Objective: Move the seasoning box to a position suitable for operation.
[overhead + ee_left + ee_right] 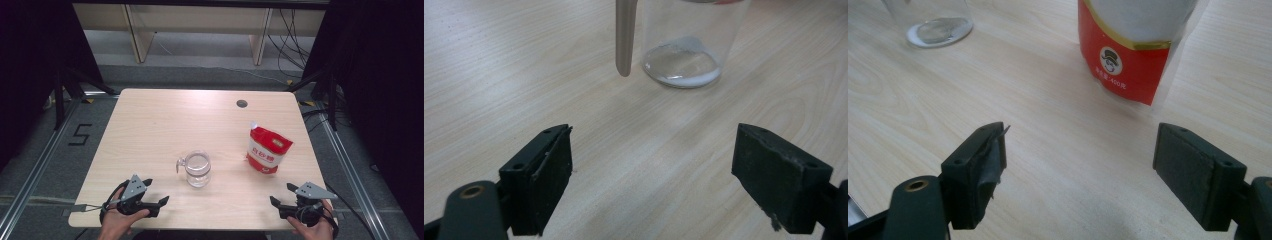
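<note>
A clear glass mug (197, 169) with a handle on its left side is seen standing upright near the middle of the light wooden table (150, 130), a thin white residue lying on its bottom in the left gripper view. To its right, well apart from it, a red and white pouch (267, 149) is stood upright, its torn top corner turned toward the far edge. The left gripper (156, 192) is held in a hand (116, 222) at the near left edge of the table, its jaws spread wide with nothing between them and pointed toward the mug, which is not touched. The right gripper (281, 194) is held at the near right corner by the other hand (312, 230), its jaws likewise released and empty, directed at the pouch, from which it is kept apart. A dark round hole (242, 103) is seen in the table near its far edge.
</note>
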`<action>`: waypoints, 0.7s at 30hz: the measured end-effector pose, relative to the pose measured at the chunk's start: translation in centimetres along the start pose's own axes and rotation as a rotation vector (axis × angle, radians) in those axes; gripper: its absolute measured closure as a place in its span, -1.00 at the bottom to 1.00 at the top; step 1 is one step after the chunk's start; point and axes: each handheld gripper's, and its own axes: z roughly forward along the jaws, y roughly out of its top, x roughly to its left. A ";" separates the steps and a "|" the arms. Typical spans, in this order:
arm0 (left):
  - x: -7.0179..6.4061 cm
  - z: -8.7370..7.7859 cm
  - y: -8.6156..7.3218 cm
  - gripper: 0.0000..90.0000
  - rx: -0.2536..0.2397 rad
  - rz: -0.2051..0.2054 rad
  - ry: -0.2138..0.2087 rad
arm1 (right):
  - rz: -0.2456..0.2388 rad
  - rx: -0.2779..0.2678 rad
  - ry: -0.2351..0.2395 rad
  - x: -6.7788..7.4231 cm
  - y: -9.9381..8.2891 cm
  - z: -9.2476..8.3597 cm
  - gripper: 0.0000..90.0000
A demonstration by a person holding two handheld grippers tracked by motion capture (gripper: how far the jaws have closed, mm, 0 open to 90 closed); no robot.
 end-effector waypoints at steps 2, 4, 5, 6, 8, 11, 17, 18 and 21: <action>0.0 0.0 0.1 -0.64 0.005 0.008 0.003 | 0.003 0.001 0.005 -0.1 0.0 0.0 -0.51; 0.0 0.0 0.2 -0.64 0.001 0.005 0.006 | 0.001 -0.003 0.009 -0.1 0.0 0.0 -0.51; 0.0 0.0 0.2 -0.64 0.001 0.005 0.006 | 0.001 -0.003 0.009 -0.1 0.0 0.0 -0.51; 0.0 0.1 0.2 -0.64 -0.003 0.003 0.002 | 0.006 -0.004 0.004 -0.1 0.0 0.0 -0.51; -0.1 0.1 0.4 -0.63 -0.009 -0.016 0.007 | 0.006 -0.007 0.010 -0.1 0.0 0.1 -0.51; -0.1 0.3 0.6 -0.63 -0.031 -0.037 0.007 | 0.011 -0.008 0.008 -0.1 0.0 0.0 -0.51; 0.0 0.7 1.3 -0.61 -0.048 -0.046 0.011 | 0.006 -0.009 -0.006 -0.2 -0.1 0.2 -0.51; 0.0 0.7 1.5 -0.60 -0.041 -0.031 0.015 | 0.012 -0.007 -0.008 -0.1 0.0 0.2 -0.51; 0.1 1.1 1.9 -0.56 -0.048 -0.027 0.018 | 0.012 -0.006 0.012 -0.1 0.0 0.1 -0.51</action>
